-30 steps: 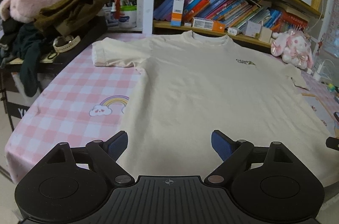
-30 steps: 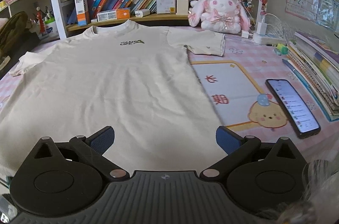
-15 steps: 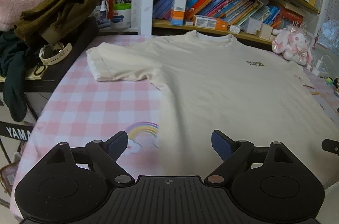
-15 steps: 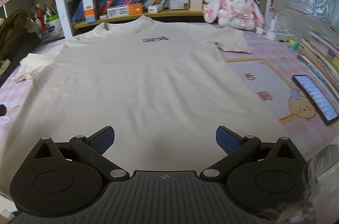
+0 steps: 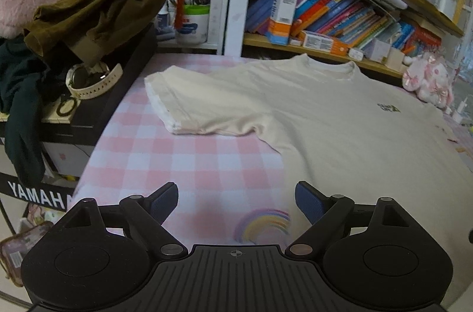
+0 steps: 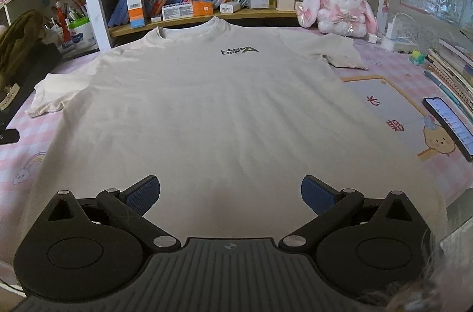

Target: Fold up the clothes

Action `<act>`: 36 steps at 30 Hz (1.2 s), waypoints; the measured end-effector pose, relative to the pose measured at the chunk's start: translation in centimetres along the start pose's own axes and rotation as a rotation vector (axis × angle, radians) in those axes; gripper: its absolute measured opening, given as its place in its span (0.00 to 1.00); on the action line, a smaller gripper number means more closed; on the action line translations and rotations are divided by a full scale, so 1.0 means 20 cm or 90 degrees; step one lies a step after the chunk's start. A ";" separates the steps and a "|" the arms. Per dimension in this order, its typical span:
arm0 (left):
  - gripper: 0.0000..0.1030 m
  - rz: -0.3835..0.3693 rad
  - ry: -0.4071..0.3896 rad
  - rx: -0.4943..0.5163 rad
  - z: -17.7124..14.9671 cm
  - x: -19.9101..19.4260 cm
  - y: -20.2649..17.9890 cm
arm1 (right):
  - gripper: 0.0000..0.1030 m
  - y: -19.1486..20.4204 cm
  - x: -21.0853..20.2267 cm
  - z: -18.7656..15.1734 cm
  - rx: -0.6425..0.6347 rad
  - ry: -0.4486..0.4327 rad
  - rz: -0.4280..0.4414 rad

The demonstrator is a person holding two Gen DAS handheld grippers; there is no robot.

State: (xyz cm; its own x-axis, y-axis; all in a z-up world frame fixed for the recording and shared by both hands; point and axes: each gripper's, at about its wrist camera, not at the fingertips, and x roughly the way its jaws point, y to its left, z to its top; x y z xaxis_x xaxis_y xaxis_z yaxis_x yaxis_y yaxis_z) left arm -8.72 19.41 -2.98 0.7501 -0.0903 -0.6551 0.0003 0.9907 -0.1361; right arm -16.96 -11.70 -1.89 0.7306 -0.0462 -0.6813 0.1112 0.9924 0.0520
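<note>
Left gripper [image 5: 236, 201] jaws spread wide, empty, now over pink checked table [image 5: 189, 164] instead of cloth; cream short-sleeved cotton T-shirt [image 5: 340, 117] ahead and right of them. Right gripper [image 6: 230, 193] jaws agape, empty, now centred over shirt body, lying flat.

Surface [image 6: 384, 58] covered by a pink-and-white checked cloth printed with a rainbow [image 5: 263, 224] near its left edge. A cream T-shirt [image 6: 212, 111] lies flat across its middle, front up, collar toward the far side, both short sleeves spread outward. Right of the shirt: a printed mat [image 6: 393, 111] with a cartoon chick, a phone [image 6: 449, 126] lying screen up on it, and a stack of books [image 6: 455, 66] at the right edge. A pink plush rabbit [image 6: 340, 7] sits at the far right.
</note>
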 end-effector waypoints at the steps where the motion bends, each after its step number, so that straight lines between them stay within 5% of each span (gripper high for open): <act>1: 0.86 0.003 0.000 -0.003 0.01 0.02 0.02 | 1.00 0.01 0.00 0.00 -0.001 0.003 -0.002; 14: 0.81 0.033 -0.018 -0.131 0.19 0.28 0.27 | 1.00 0.05 0.02 0.02 -0.003 0.000 -0.069; 18: 0.56 0.022 0.002 -0.203 0.22 0.38 0.34 | 1.00 0.04 0.01 0.03 -0.005 -0.010 -0.078; 28: 0.41 -0.021 0.011 -0.440 0.22 0.53 0.42 | 1.00 0.07 0.02 0.06 -0.032 -0.011 -0.098; 34: 0.08 -0.005 0.003 -0.607 0.17 0.56 0.49 | 1.00 0.05 0.02 0.07 -0.036 -0.017 -0.106; 36: 0.06 -0.007 -0.008 -0.640 0.13 0.56 0.50 | 1.00 0.03 0.03 0.07 -0.035 -0.016 -0.104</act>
State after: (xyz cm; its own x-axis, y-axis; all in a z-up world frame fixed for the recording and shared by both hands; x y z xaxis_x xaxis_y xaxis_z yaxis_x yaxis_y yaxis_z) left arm 1.48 28.63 -9.74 0.7607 -0.0919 -0.6426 -0.5468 0.4429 -0.7105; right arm -15.55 -11.20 -1.23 0.7226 -0.2102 -0.6586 0.1940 0.9760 -0.0988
